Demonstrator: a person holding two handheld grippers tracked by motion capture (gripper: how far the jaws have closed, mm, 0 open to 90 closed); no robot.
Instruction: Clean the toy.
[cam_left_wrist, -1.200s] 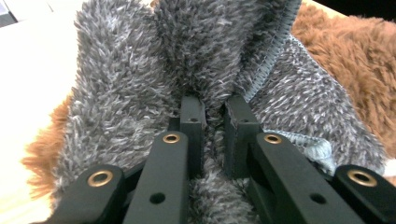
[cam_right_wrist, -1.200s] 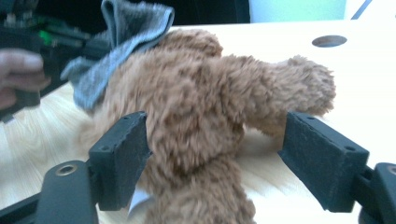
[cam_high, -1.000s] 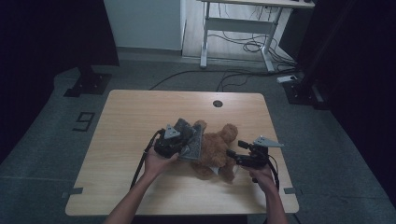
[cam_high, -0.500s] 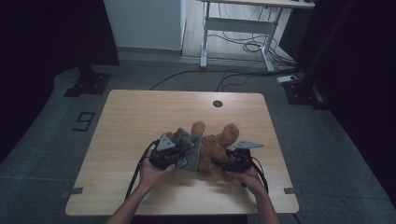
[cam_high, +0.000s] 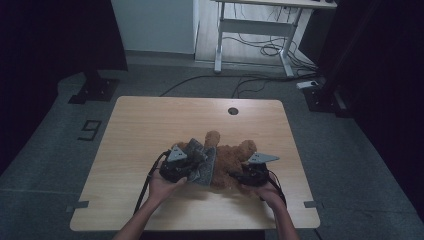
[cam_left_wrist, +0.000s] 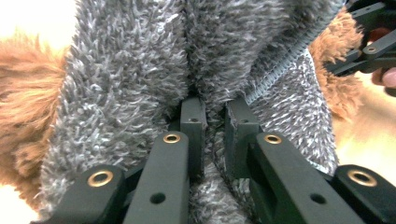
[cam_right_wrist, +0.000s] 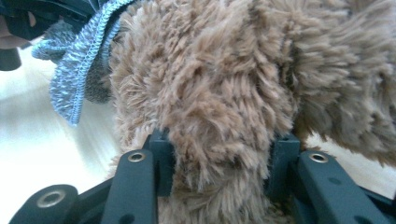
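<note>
A brown plush bear (cam_high: 231, 159) lies near the front middle of the table (cam_high: 150, 125), with a grey fleece garment (cam_high: 204, 164) bunched over its left side, so the step in hand looks like dressing or undressing the toy. The left gripper (cam_left_wrist: 214, 122) is pinched tight on a fold of the garment, while the right gripper (cam_right_wrist: 219, 156), its jaws just closing, squeezes a furry limb of the bear. Both forearms reach in low from the near edge; next, the garment must be drawn along while the bear is braced.
</note>
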